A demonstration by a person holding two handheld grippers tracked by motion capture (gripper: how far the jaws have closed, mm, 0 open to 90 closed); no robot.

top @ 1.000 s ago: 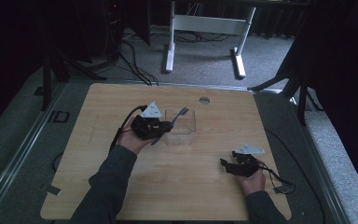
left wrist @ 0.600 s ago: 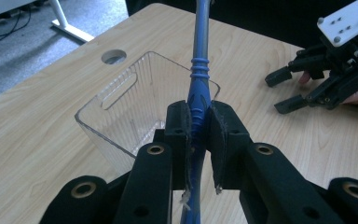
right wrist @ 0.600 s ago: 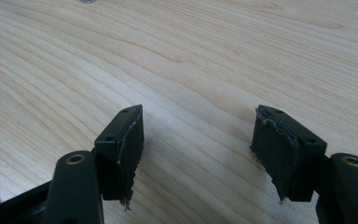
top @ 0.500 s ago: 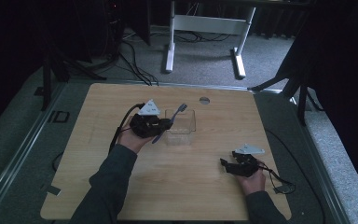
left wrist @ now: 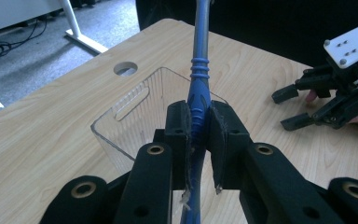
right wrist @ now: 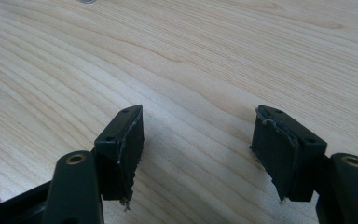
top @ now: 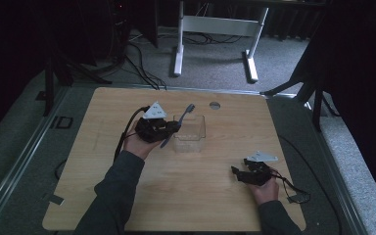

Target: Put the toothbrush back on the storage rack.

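The blue utensil handle [left wrist: 198, 100] is clamped between the two pads of the left claw [left wrist: 198, 128], with its ribbed grip section just above the pads and a grey stem running up and out of the frame. In the high view the utensil [top: 177, 125] stands tilted, its upper end over the far rim of the clear plastic bin [top: 190, 132] and its lower end near the bin's front left corner. The head is too small and dim to identify; it is probably a brush or a spatula.

Change from the earlier high views: the utensil leans more steeply and sits closer over the bin than a second ago, while the left claw [top: 172, 128] holds the same closure on it. The hand barely shifts, so the change is one of tilt. This suggests the utensil is being lined up for placement into the bin; release has not occurred.

The right claw [top: 237, 172] rests near the front right of the table [top: 103, 196], well apart from the bin, unchanged. Its jaws stand apart with nothing but bare wood between them [right wrist: 198, 135].

Materials: the handle is smooth moulded plastic with raised rings. The bin is thin, transparent and rectangular, with finely ribbed walls and a slot handle cut into one end. The pads are black with frayed edges. The table is pale wood-grain laminate with a round cable hole [top: 214, 105].
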